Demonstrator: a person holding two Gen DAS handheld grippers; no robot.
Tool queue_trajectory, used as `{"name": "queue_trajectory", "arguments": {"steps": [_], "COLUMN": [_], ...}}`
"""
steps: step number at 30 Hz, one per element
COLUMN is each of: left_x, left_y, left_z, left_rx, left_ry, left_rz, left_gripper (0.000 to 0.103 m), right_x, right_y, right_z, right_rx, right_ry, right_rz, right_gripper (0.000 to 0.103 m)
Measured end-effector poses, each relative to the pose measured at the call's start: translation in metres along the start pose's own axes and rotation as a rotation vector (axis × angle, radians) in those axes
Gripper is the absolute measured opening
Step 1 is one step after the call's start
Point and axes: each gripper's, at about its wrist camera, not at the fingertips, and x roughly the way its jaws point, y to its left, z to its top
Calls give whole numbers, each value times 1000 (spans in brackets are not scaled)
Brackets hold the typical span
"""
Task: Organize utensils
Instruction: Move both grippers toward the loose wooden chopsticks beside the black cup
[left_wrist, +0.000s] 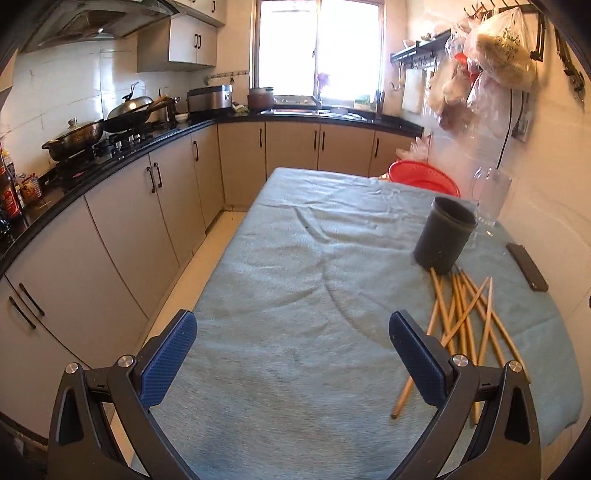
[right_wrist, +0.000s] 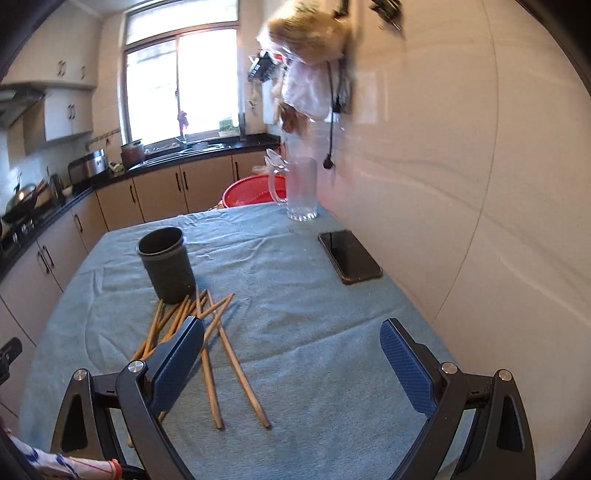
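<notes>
Several wooden chopsticks (left_wrist: 466, 318) lie in a loose crossed pile on the blue-grey tablecloth (left_wrist: 280, 280), right in front of a dark cylindrical holder (left_wrist: 444, 236) that stands upright and looks empty. In the right wrist view the chopsticks (right_wrist: 207, 332) spread out from the holder (right_wrist: 167, 264) toward the camera. My left gripper (left_wrist: 291, 334) is open above bare cloth, left of the pile, its right finger overlapping some sticks. My right gripper (right_wrist: 291, 343) is open too, just right of the pile, nothing between its fingers.
A black phone (right_wrist: 349, 256) lies on the cloth near the white wall. A glass mug (right_wrist: 300, 188) and a red basket (right_wrist: 255, 191) stand at the table's far end. Kitchen counters with pots (left_wrist: 74, 137) run along the left.
</notes>
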Motion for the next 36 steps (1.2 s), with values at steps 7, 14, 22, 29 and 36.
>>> {"name": "queue_trajectory", "arguments": {"steps": [7,14,22,29,36], "left_x": [4,-4,-23,-23,-13], "left_y": [3,-6,-35,-69,-100], "left_z": [2,-4,-13,-21,-27], "left_rx": [34,47,119,155,194], "left_ry": [24,44,36,74,124], "left_rz": [15,41,115,134,108], "left_gripper": [103,103,103,103,103], "right_x": [-4,-2,12,31,54], "right_y": [22,32,18,4,-17], "right_z": [7,0,-11,-25,-35], "right_rx": [-71,-121,-115,-125,-107], "right_ry": [-23,-30,-25,7,59], "right_rz": [16,51,139,195,236], "right_gripper": [98,98,98,98,98]}}
